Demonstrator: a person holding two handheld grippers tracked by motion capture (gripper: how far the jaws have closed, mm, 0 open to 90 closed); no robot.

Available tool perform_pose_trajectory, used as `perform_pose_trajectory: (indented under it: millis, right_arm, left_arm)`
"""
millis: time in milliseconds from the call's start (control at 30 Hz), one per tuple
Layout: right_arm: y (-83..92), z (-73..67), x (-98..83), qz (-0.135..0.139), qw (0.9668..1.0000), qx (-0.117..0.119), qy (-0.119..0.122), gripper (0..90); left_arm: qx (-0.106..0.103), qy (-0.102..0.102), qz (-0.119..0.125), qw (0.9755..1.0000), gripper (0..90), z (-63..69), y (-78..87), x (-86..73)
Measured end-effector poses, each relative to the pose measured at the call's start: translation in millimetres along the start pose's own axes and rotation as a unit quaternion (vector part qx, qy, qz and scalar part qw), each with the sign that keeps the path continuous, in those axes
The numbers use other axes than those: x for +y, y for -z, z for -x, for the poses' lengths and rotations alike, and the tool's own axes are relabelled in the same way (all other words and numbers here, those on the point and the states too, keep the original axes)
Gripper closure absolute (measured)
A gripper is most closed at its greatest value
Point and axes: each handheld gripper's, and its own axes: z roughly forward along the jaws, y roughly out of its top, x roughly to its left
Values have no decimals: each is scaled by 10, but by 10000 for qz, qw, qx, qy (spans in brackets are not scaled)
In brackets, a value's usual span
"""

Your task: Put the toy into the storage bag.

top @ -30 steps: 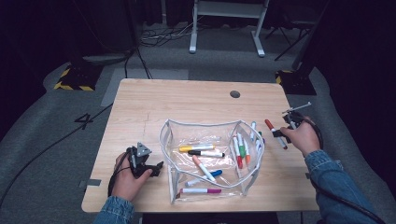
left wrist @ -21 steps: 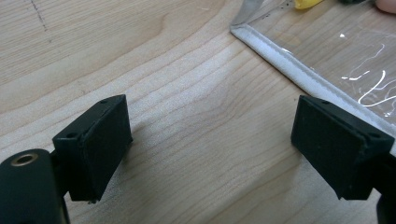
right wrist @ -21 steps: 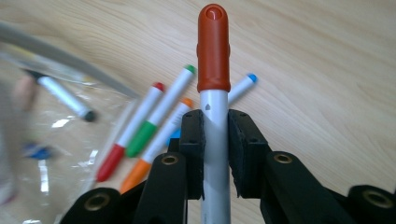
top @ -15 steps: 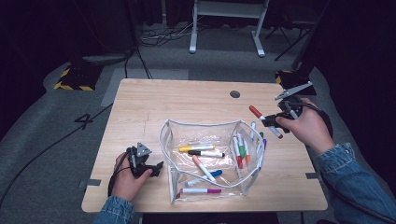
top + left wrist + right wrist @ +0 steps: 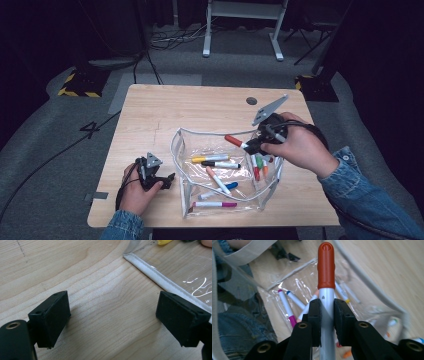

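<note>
Red-capped marker (image 5: 325, 270) sits clamped by its grey barrel in my right gripper (image 5: 255, 145), cap angled over the clear pouch (image 5: 181, 150) so it can drop among the pens inside; my left gripper (image 5: 156, 179), jaws spread and holding nothing, rests beside the pouch.

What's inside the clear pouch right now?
The clear pouch holds loose markers: yellow, black, peach, blue, pink. More stand at its right end, partly covered by the right hand.
</note>
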Motion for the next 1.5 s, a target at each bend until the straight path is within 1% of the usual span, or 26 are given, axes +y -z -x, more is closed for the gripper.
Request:
perform_pose_trajectory:
  millis: [167, 267, 333, 533, 600, 667, 733, 800, 833, 867, 933, 1000, 1033, 1067, 1100, 1133, 1167, 1233, 1300, 1367, 1433, 1500]
  right_arm:
    - [-249, -161, 158, -307, 9988, 252, 286, 770]
    - [-395, -237, 227, -515, 9971, 375, 426, 770]
    - [-508, -277, 257, -677, 9957, 407, 484, 770]
    - [-846, -369, 283, -1131, 9899, 524, 668, 770]
    - [-939, -386, 280, -1283, 9872, 560, 760, 770]
    - [-1016, -400, 273, -1452, 9837, 625, 853, 770]
    - [-1082, -412, 265, -1535, 9820, 635, 896, 769]
    - [-1148, -422, 252, -1625, 9799, 692, 931, 769]
    - [-1180, -428, 245, -1637, 9793, 717, 949, 767]
    - [-1212, -430, 237, -1646, 9786, 748, 979, 756]
    - [-1263, -440, 215, -1686, 9773, 810, 994, 679]
    - [-1268, -451, 209, -1518, 9801, 823, 976, 623]
    - [-1247, -452, 215, -1444, 9809, 813, 1021, 593]
    - [-1209, -453, 227, -1333, 9827, 805, 1005, 565]
    - [-1159, -452, 241, -1167, 9856, 775, 950, 547]
    - [-1080, -443, 260, -1008, 9882, 736, 888, 548]
    - [-1028, -435, 269, -922, 9895, 700, 863, 548]
    - [-865, -391, 289, -598, 9934, 602, 778, 547]
    - [-732, -337, 289, -380, 9955, 516, 691, 550]
    - [-573, -261, 272, -152, 9977, 362, 544, 552]
    - [-410, -170, 235, 50, 9991, 192, 385, 547]
    - [-250, -70, 177, 216, 9995, 38, 212, 542]
  left_arm:
    - [0, 1, 1, 10000, 125, 0, 0, 0]
    - [4, -11, -1, 10000, 124, -2, 1, 0]
    - [-1, -9, 0, 10000, 123, -3, 0, 0]
    - [-2, -8, -1, 10000, 123, -2, 0, 0]
    - [-1, -8, 2, 10000, 123, -2, 0, 0]
    - [-2, -8, 3, 10000, 122, -2, 0, 0]
    - [-6, -27, 2, 10000, 122, -4, -1, 2]
    - [-7, -27, 3, 10000, 122, -4, -2, 2]
    - [-5, -28, 3, 10000, 122, -4, -2, 2]
    - [-6, -29, 3, 10000, 122, -4, -2, 2]
    - [-5, -29, 3, 10000, 121, -4, -2, 2]
    - [-5, -28, 5, 10000, 121, -4, -2, 2]
    - [-9, -29, 3, 10000, 121, -4, -2, 2]
    - [-14, -28, 4, 10000, 122, -4, -2, 2]
    - [-17, -29, 6, 10000, 121, -4, -3, 2]
    - [-46, -4, 6, 10000, 121, -1, -6, 1]
    - [-38, -15, 5, 10000, 122, -3, -6, 1]
    - [-38, -16, 6, 10000, 122, -3, -6, 1]
    - [-46, -3, 7, 10000, 121, 0, -6, 1]
    - [-48, -2, 5, 10000, 121, 0, -6, 1]
    - [-45, -4, 6, 10000, 121, 0, -6, 1]
    - [-45, -3, 7, 10000, 121, 0, -7, 1]
